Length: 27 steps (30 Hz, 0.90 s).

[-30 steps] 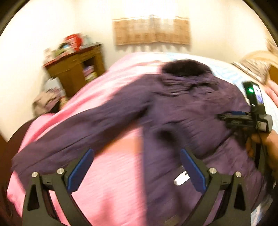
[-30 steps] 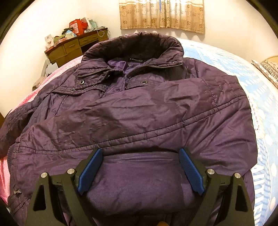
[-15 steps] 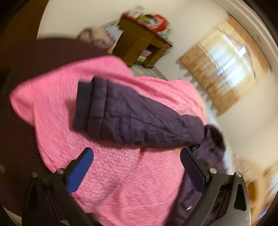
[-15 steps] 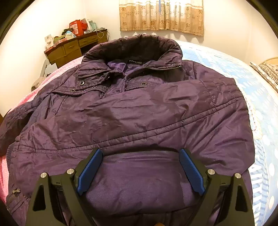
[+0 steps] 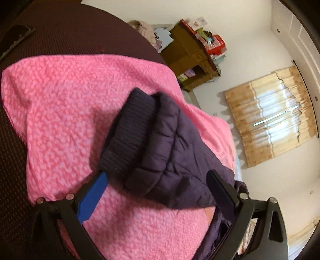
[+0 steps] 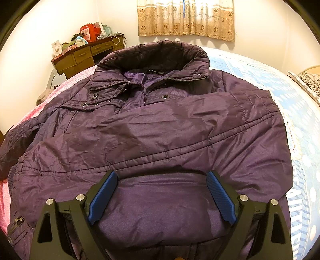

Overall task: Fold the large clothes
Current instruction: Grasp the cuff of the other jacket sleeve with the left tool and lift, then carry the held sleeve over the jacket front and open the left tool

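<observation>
1. The bed (image 6: pixel 280 84) carries everything: a blue patterned sheet shows on your right side, and large white lettering on it near the right edge is cut off, so you cannot read it.
2. A pink blanket (image 5: pixel 70 112) covers the bed's other side; in your left wrist view it fills the middle, with a dark surface beyond it that is hard to identify.
3. The purple padded jacket (image 6: pixel 160 130) lies front-up on the bed, collar toward the curtained window (image 6: pixel 186 18). Its right sleeve is folded across the chest. A small label inside the collar is too small to read. The hem is hidden under your right gripper.
4. The jacket's other sleeve (image 5: pixel 160 152) lies out on the pink blanket, with its ribbed cuff (image 5: pixel 128 136) nearest your left gripper's blue pad.
5. Your right gripper (image 6: pixel 162 194) stands wide open, its fingers resting on the jacket's lower front without pinching it.
6. Your left gripper (image 5: pixel 158 194) is spread wide around the sleeve end; you cannot tell whether the pads touch the cloth.
7. A wooden desk (image 6: pixel 84 58) by the wall holds clutter, including a red box whose print is illegible.
</observation>
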Available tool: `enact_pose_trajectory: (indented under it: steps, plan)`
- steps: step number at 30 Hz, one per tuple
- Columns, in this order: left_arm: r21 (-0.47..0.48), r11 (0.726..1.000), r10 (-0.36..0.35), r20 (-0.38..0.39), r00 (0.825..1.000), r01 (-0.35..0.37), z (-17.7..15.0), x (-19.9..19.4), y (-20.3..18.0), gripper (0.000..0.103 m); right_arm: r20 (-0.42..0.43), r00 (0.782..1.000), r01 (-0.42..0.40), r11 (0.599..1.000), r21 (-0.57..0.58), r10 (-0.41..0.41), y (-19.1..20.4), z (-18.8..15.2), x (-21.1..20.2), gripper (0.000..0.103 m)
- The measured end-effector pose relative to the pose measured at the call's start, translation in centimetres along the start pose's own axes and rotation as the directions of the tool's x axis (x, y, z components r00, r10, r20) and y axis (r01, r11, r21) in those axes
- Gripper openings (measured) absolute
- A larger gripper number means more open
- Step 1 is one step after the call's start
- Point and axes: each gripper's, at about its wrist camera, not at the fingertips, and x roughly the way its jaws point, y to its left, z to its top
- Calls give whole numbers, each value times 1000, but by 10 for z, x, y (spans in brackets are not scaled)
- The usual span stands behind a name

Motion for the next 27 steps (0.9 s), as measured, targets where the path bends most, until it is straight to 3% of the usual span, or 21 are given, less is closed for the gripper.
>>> enact_pose_trajectory:
  steps: [5,7,8,9,12,19,27]
  plan:
    - [-11,1000,-9,39,999,9,9,8,-8,99,1,1000,1,1000,0,-1,0,0,0,92]
    - [8,1000,19,56,998,-19,9,10,-12,85,2,1000,2,1000,-1,-2,1,0,0,92]
    - [20,1000,13,47,999,-14,8,11,-11,66,2,1000,3,1000,-1,-3,1,0,0,92]
    - [34,999,11,34,999,-12,9,13,-10,53,2,1000,2,1000,-1,-2,0,0,0,92]
    - [105,994,9,50,999,-14,11,11,-11,32,2,1000,1,1000,1,-1,1,0,0,92]
    - [181,983,-54,139,989,28,22,-18,-30,28,3,1000,2,1000,1,-2,1,0,0,92]
    - [309,943,-198,230,953,122,39,-50,-89,27,19,999,-34,999,30,34,-5,-1,-4,92]
